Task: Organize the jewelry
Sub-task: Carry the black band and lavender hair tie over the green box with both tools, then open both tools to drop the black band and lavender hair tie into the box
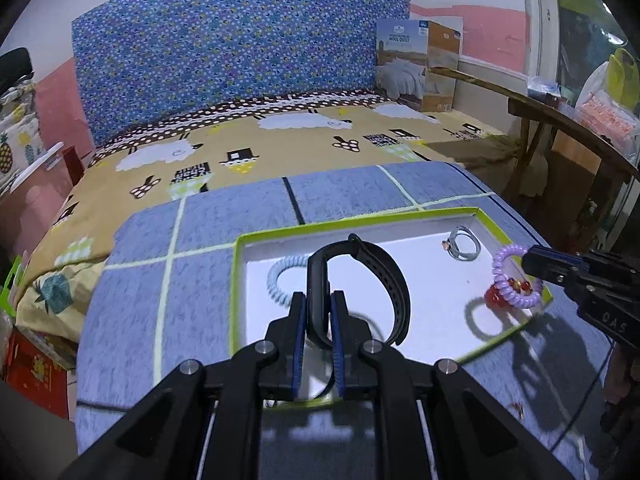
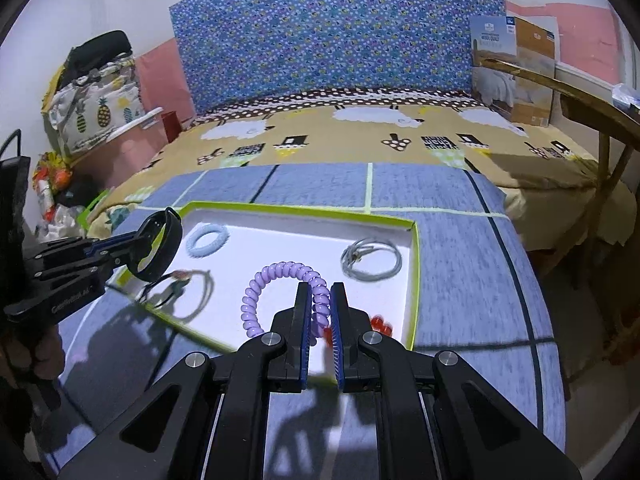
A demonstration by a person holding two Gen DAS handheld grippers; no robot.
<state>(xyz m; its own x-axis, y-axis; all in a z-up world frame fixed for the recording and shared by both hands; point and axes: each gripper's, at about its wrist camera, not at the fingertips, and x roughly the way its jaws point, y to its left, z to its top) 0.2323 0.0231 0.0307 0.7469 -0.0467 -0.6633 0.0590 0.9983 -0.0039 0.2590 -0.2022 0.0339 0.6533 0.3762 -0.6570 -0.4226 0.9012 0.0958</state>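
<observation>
A white tray with a green rim [image 1: 280, 230] [image 2: 304, 211] lies on a blue checked blanket. My left gripper [image 1: 318, 298] [image 2: 134, 240] is shut on a black watch band [image 1: 372, 268] [image 2: 160, 248] and holds it above the tray's near left part. My right gripper [image 2: 320, 290] [image 1: 528, 262] is shut on a purple spiral bracelet [image 2: 272, 276] [image 1: 506, 276], held above the tray's right edge. In the tray lie a light blue spiral bracelet [image 1: 278, 280] [image 2: 208, 240], a grey cord bracelet [image 1: 464, 246] [image 2: 370, 262] and red beads [image 1: 494, 296] [image 2: 380, 326].
The blanket [image 1: 224, 216] covers the near end of a bed with a sheep-print sheet [image 1: 280, 140]. A blue patterned headboard [image 1: 240, 52] and a cardboard box [image 1: 420, 64] stand behind. A wooden bench [image 1: 560, 116] is at the right. Bags [image 2: 96, 108] are piled at the left.
</observation>
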